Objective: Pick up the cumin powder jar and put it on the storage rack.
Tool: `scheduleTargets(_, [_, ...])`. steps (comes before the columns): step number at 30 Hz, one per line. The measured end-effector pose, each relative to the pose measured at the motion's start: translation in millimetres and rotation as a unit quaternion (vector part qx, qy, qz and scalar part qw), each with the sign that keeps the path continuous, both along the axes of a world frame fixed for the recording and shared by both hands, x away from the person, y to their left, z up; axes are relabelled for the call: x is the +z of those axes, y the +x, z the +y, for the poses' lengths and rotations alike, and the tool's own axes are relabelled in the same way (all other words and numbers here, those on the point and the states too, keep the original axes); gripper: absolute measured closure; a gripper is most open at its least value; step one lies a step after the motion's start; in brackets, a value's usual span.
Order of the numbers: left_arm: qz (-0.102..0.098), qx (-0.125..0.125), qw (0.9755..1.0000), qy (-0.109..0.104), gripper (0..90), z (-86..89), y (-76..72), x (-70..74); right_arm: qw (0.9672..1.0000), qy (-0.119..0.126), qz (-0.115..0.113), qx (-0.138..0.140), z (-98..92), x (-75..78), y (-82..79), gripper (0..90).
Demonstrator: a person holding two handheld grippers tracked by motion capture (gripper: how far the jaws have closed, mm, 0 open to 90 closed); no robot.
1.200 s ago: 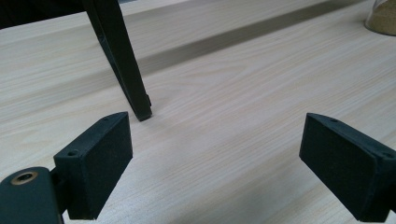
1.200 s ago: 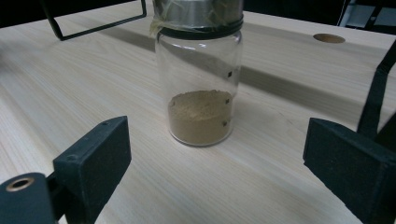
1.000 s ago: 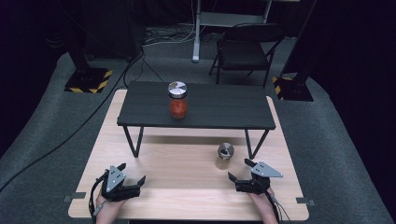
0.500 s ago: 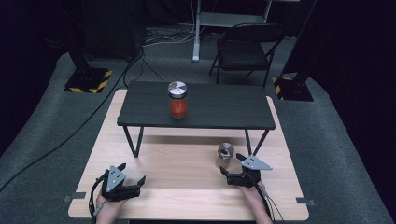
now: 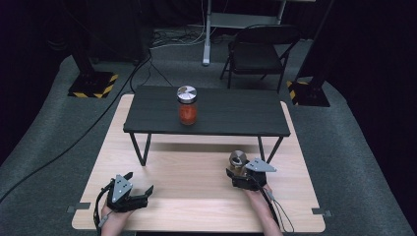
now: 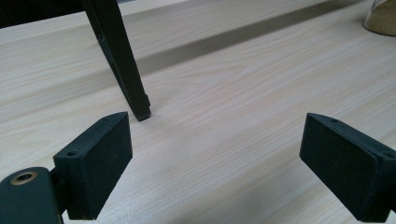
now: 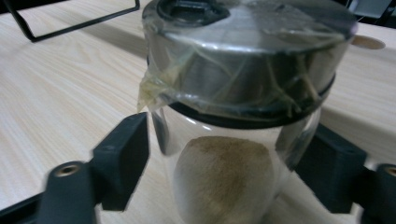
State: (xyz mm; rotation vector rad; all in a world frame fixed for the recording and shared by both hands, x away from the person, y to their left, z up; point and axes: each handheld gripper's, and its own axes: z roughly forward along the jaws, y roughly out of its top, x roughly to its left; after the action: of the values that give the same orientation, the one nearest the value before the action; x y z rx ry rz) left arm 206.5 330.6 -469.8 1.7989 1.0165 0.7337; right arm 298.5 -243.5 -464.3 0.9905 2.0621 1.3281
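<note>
A small glass jar [image 5: 238, 158] with a steel lid and tan powder stands on the light wooden table [image 5: 196, 172], just in front of the black low table's right legs. My right gripper [image 5: 235, 173] reaches it from the near side. Its jaws have just been closing with the jar between them. In the right gripper view the two pads [image 7: 122, 158] lie against the glass sides of the jar [image 7: 243, 74] below the lid. My left gripper [image 5: 140, 183] rests at the near left, open and holding nothing, its jaws [image 6: 215, 154] wide over bare wood.
A black low table [image 5: 236, 115] stands across the middle of the wooden table, bearing a jar of red contents [image 5: 187, 110] with a steel lid. One of its legs [image 6: 123, 60] rises ahead of the left gripper. A folding chair [image 5: 255, 54] stands on the floor beyond.
My right gripper has moved left and forward to the small jar, and its jaws have come in around the glass. The left gripper has kept still.
</note>
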Motion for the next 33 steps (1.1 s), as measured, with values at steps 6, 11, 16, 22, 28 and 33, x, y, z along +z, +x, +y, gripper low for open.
scheduleTargets(6, [0.001, -0.001, 1.0, -0.001, 9.1, 0.2, 0.6, 0.1, 0.9999, -0.009, -0.004, -0.008, 2.6, 2.0, -3.6, 29.9])
scheduleTargets(11, [0.001, -0.001, 1.0, -0.001, 9.1, 0.1, 0.5, 0.1, 0.9999, -0.014, -0.008, -0.006, -0.5, 8.0, -8.1, 30.0])
scheduleTargets(16, [0.0, -0.001, 1.0, 0.002, 9.1, -0.7, 0.3, 0.2, 0.9997, -0.01, -0.02, 0.006, -10.0, 25.4, -16.0, 30.0])
scheduleTargets(22, [0.001, 0.0, 1.0, 0.002, 9.1, -0.9, 0.3, 0.3, 0.9993, -0.017, -0.027, 0.019, -18.7, 53.0, -24.2, 29.9])
scheduleTargets(28, [0.001, 0.0, 1.0, 0.002, 9.2, -1.0, 0.3, 0.3, 0.999, -0.013, -0.03, 0.032, -28.2, 81.7, -29.2, 29.9])
scheduleTargets(33, [0.001, 0.0, 1.0, 0.002, 9.1, -1.1, 0.3, 0.4, 0.9985, -0.011, -0.035, 0.041, -31.1, 103.4, -32.4, 29.9])
